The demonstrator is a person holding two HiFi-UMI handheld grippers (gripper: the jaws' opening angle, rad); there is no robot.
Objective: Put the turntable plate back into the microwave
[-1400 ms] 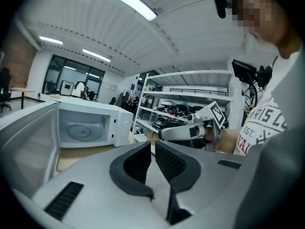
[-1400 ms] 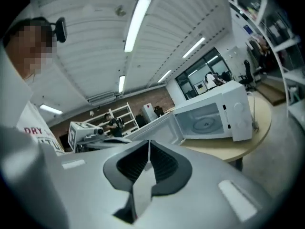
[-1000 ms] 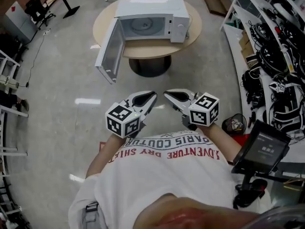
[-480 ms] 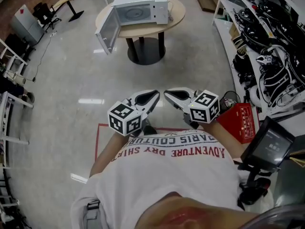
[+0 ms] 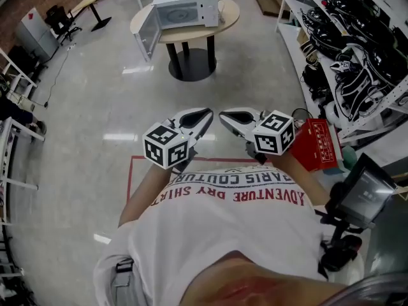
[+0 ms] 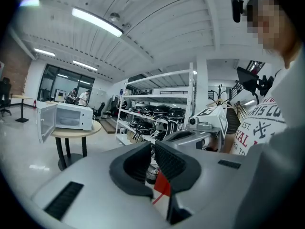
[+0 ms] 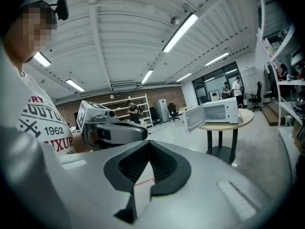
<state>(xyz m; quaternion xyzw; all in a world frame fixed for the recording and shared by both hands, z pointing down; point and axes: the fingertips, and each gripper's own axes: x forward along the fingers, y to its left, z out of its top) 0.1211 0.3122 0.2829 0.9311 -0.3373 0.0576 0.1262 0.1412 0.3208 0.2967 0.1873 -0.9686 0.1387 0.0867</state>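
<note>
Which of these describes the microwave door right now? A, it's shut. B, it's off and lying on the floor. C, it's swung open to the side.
C: in the head view the microwave stands on the round table with its door swung open to one side, and the right gripper view shows the same.

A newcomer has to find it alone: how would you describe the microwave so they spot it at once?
Across the pale open floor stands a round tan table on a dark pedestal, left of the white shelving in the head view. The microwave sits on it: a white box, alone on the tabletop, its door swung wide open.
</note>
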